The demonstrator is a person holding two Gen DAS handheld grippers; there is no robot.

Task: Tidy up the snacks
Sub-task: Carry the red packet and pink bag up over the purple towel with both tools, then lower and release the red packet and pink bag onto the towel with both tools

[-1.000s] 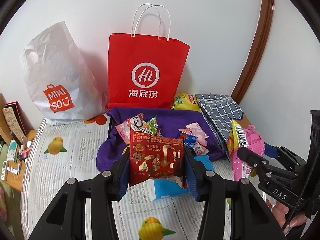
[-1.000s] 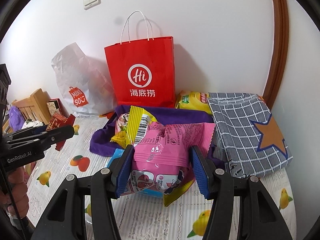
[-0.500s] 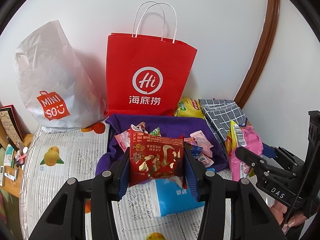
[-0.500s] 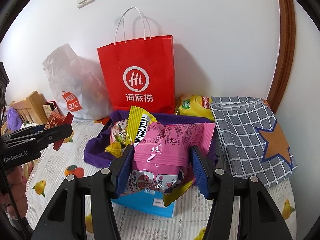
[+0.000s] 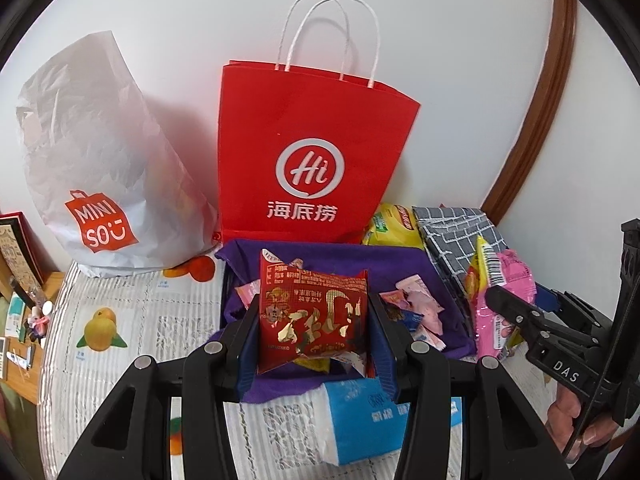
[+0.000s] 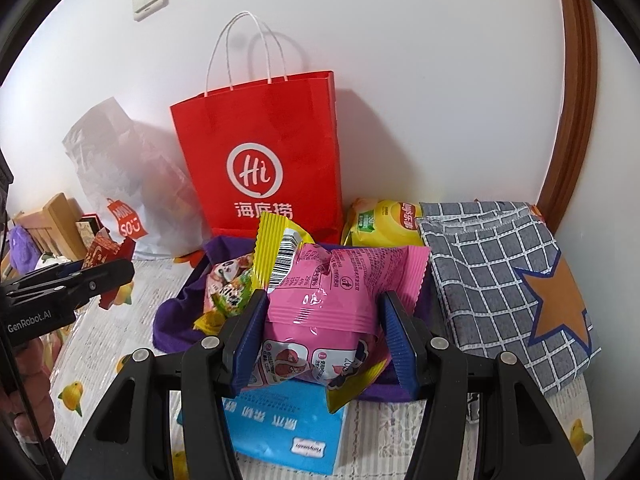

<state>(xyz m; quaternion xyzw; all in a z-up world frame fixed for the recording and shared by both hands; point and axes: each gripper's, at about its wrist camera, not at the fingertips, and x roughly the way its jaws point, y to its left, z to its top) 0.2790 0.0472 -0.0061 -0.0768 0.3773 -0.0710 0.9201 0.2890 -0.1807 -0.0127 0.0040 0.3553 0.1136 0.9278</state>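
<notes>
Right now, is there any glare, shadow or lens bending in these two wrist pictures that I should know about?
Left wrist view: the brown wooden door frame bows from fisheye bending; the gold foil on the red snack packet glints. Right wrist view: the glossy pink snack packet shows white glare streaks, and the red paper bag casts handle shadows on the wall.

Both grippers are made of black plastic, with blue ribbed pads [image 5: 245, 354] and silver screws [image 6: 209, 343]; bare skin is seen on the right hand [image 5: 576, 426].
</notes>
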